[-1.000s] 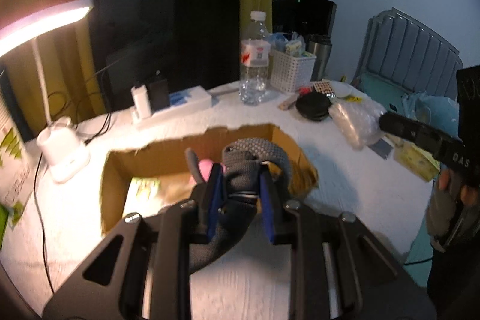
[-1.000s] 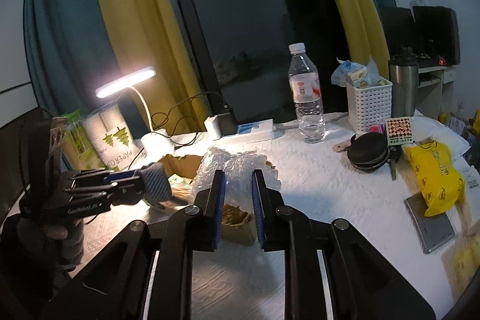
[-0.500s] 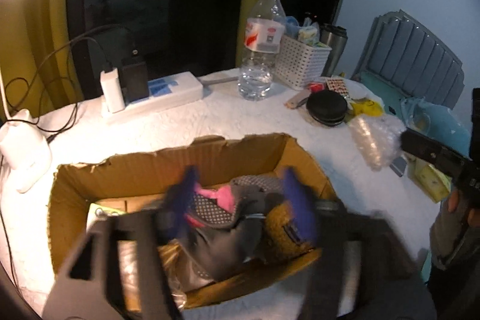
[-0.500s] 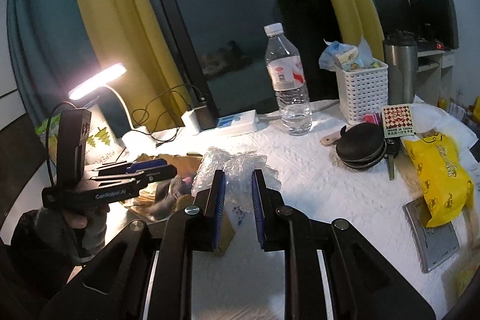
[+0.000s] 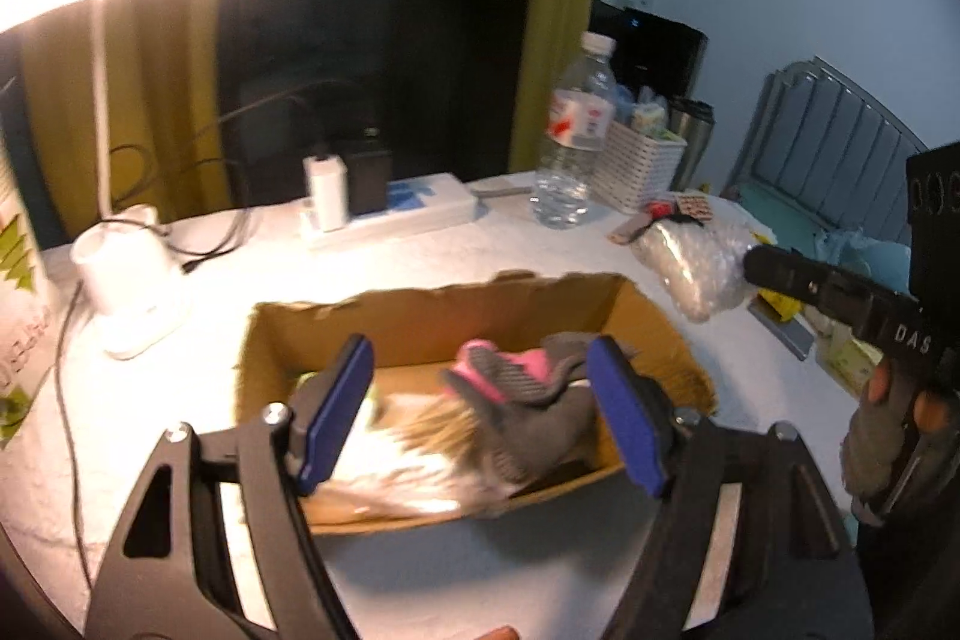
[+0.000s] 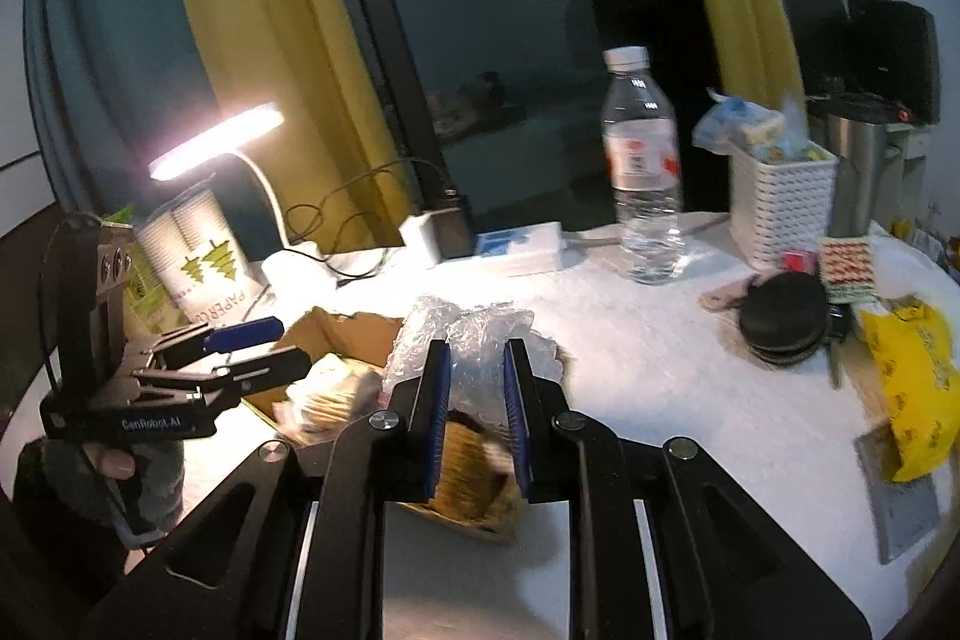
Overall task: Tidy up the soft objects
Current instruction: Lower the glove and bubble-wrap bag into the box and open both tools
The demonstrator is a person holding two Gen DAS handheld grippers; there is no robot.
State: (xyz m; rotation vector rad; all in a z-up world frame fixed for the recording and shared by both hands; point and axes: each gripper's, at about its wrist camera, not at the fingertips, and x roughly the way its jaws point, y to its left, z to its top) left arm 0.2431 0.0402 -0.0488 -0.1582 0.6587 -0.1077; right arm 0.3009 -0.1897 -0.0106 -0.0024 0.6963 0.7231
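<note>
**softstuff_q:** Grey-and-pink glove down inside the cardboard box on the counter. Any idea why there? And why the left tongs spread so wide over it?

**gripnerd:** Probably the sorting bin for the soft stuff, so makes sense as a landing spot. Spread fully apart, pinching nothing, blue pads hovering above the near wall of the box. Could be done with the glove or about to dive in, can't say which. Bit blurry tbh.

**softstuff_q:** So where exactly relative to the pads?

**gripnerd:** Below and between them, closer to the right-hand one, not touching either as far as can be told. Draped over some pale packaging and something straw-coloured, too smeared to name.

**softstuff_q:** And the right tongs?

**gripnerd:** Nearly closed, clamped on a wad of bubble wrap, held up in the air off past the box's right side, well apart from the glove. Guessing next in line for the box, hence parked to the side instead of crowding in. Worth steering clear of the left tongs on the way. Might spring back up once released, being so puffy.
</note>
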